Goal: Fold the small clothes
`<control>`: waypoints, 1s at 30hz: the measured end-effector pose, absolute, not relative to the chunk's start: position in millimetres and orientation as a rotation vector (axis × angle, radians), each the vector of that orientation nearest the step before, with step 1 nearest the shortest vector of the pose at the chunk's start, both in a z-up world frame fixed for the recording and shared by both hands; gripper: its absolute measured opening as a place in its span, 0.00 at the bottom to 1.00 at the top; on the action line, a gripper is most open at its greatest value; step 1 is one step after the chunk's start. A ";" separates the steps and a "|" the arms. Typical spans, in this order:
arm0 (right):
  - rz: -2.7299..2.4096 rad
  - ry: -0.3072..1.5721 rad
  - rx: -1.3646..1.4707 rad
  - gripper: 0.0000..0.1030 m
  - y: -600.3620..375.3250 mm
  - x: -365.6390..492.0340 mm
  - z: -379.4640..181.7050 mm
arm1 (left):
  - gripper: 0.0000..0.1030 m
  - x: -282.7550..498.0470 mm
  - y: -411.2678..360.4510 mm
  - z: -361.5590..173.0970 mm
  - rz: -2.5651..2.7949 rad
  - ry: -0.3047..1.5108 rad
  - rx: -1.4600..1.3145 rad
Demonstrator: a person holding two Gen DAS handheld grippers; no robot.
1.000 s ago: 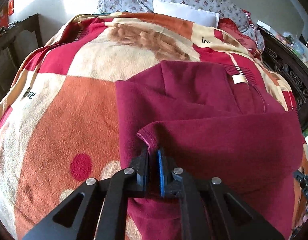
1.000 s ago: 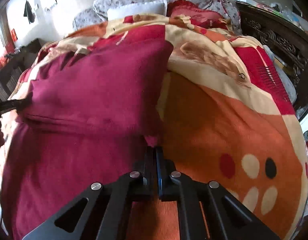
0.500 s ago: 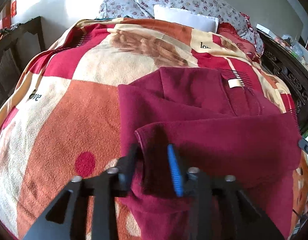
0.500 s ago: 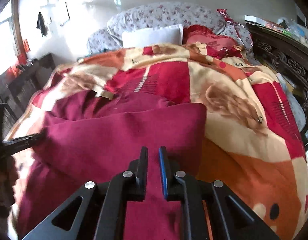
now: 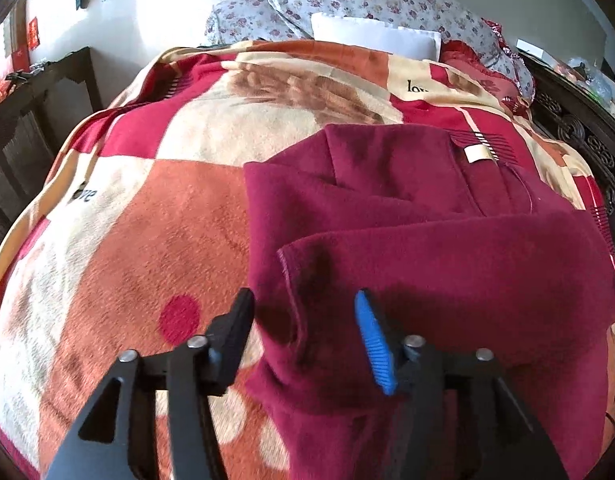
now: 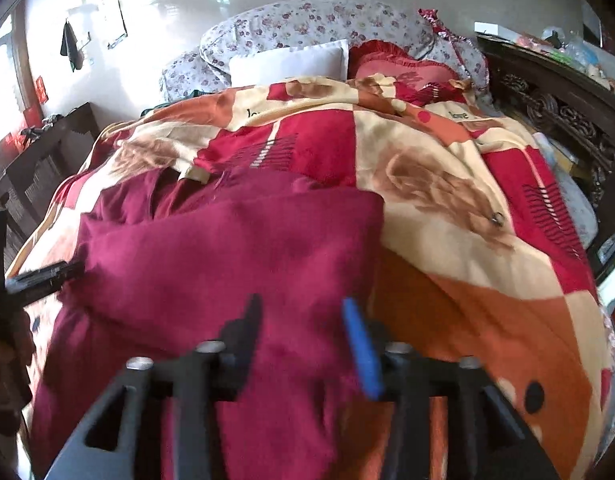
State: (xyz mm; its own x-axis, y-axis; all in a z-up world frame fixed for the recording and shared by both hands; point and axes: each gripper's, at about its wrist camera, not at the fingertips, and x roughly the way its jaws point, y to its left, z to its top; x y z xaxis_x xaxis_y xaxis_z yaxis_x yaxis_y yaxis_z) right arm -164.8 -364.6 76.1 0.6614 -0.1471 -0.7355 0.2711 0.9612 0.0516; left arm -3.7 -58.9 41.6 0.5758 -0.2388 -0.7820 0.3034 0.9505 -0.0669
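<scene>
A dark red fleece garment (image 5: 447,248) lies mid-frame, folded over itself, a pale tag at upper right. The left gripper (image 5: 303,320) and right gripper (image 6: 303,324), pinched on its hem a second ago, are opening, pads clear of cloth. A patterned blanket (image 5: 155,220) covers the bed; pillows (image 5: 371,36) lie beyond.

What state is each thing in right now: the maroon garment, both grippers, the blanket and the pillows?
Maroon garment: lying on the bed, near part folded over the far part, released.
Left gripper: jaws opening, folded hem between them, pads off the cloth.
Right gripper: jaws opening, above the garment, gripping nothing.
Patterned blanket: spread over the bed under the garment.
White pillow: at the head, leaning on floral pillows.
</scene>
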 end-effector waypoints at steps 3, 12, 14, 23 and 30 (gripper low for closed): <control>-0.259 0.851 0.143 0.53 -365.2 -164.3 62.0 | 0.53 -11.0 -56.8 42.5 -0.311 0.896 0.089; -0.276 0.847 0.196 0.54 -366.3 -176.1 62.5 | 0.55 -35.3 -49.3 46.2 -0.306 0.884 0.100; -0.253 0.847 0.212 0.55 -361.5 -190.6 68.4 | 0.59 -43.4 -46.9 48.3 -0.309 0.882 0.110; -0.166 0.928 0.271 0.61 -341.0 -264.7 55.9 | 0.68 -98.3 -17.6 45.8 -0.346 0.937 0.087; -0.082 0.975 0.287 0.37 -314.7 -296.0 20.7 | 0.71 -149.2 20.7 44.7 -0.377 0.980 0.047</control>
